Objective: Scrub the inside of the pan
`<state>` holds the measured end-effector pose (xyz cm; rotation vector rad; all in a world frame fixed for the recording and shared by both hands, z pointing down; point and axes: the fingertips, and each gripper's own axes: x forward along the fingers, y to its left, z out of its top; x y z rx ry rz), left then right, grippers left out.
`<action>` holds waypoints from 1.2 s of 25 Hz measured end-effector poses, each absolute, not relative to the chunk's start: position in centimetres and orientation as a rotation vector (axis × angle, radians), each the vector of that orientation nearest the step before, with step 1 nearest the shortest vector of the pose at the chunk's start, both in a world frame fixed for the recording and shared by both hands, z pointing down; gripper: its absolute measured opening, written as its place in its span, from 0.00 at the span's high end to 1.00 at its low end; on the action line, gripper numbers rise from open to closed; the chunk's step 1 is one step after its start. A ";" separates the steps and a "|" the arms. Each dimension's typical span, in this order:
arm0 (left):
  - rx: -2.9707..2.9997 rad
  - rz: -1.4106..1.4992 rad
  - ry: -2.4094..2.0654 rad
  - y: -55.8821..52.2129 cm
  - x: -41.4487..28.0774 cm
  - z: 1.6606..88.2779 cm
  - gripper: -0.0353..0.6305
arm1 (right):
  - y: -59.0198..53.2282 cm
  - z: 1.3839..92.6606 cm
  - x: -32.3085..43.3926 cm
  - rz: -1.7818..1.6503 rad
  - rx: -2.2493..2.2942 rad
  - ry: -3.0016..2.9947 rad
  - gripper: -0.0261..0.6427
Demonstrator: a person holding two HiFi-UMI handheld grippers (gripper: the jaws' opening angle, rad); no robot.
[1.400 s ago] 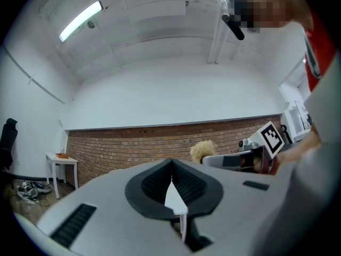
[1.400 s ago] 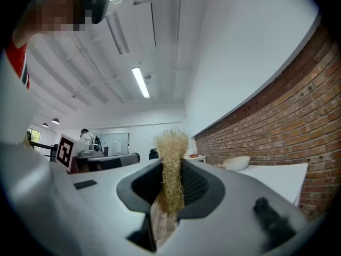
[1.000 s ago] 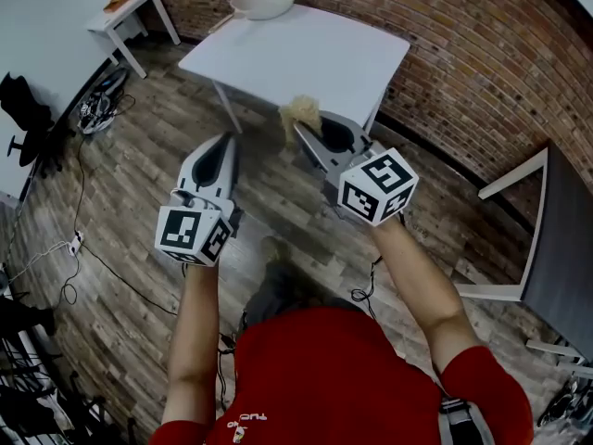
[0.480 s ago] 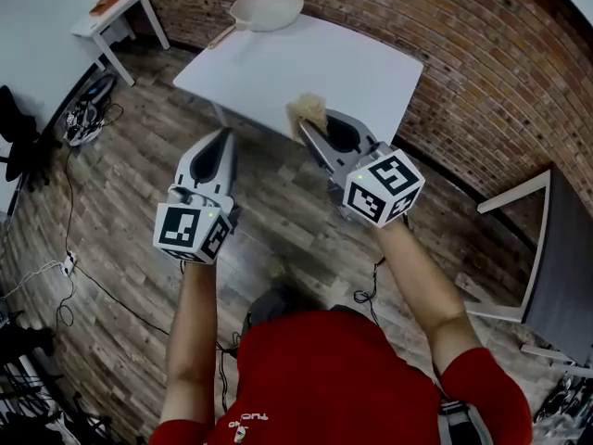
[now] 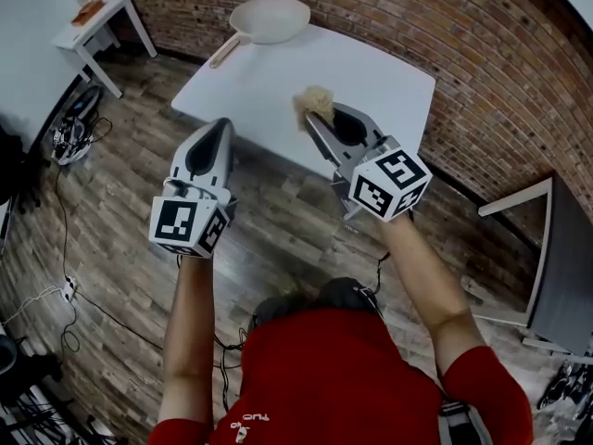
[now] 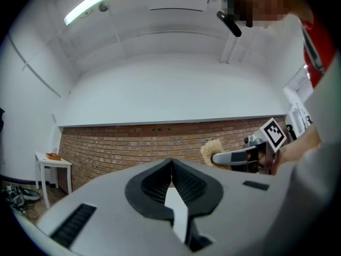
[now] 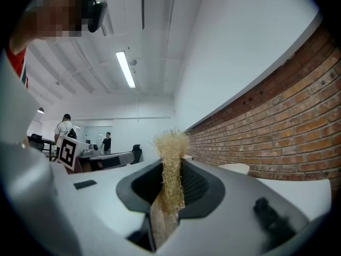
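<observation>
A cream pan (image 5: 271,19) with a wooden handle lies at the far left corner of the white table (image 5: 371,82); its pale rim (image 7: 234,168) shows low in the right gripper view. My right gripper (image 5: 310,117) is shut on a tan fibre scrubber (image 5: 315,100), held in the air over the table's near edge, well short of the pan. The scrubber (image 7: 171,169) sticks up between the jaws. My left gripper (image 5: 225,126) is shut and empty, held over the floor to the left of the table's near edge. The scrubber (image 6: 211,149) also shows in the left gripper view.
A brick wall (image 5: 482,54) runs behind the table. A small white side table (image 5: 93,21) stands at the far left. A grey chair (image 5: 556,248) is at the right. Cables (image 5: 69,258) lie on the wooden floor at the left.
The view has closed in on the table: pan and table have slid nearer in the head view. Both grippers have moved forward; the right one, holding the scrubber, now reaches over the table's near edge.
</observation>
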<state>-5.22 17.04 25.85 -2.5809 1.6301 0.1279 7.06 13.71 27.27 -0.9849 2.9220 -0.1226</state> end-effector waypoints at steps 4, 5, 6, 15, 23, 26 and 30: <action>-2.584 0.141 1.644 14.6 -7.3 26.0 0.93 | 11.2 27.1 5.5 -0.112 -1.001 2.927 0.83; -2.586 0.142 1.648 14.1 -7.7 26.1 0.93 | 10.7 27.1 5.2 -0.113 -1.003 2.929 0.83; -2.588 0.145 1.653 13.5 -8.1 26.1 0.93 | 10.2 27.1 4.9 -0.114 -1.003 2.931 0.83; -2.579 0.156 1.680 6.3 -9.9 27.0 0.93 | 2.5 28.5 3.5 -0.126 -1.007 2.945 0.83; -2.566 0.134 1.676 -4.7 -11.9 27.1 0.93 | -8.9 28.7 1.6 -0.098 -1.000 2.960 0.83; -2.559 0.126 1.688 -9.0 -12.3 27.4 0.93 | -13.3 28.8 1.7 -0.099 -1.007 2.960 0.83; -2.552 0.093 1.700 -14.5 -12.3 27.5 0.93 | -19.0 28.8 2.0 -0.106 -1.009 2.969 0.83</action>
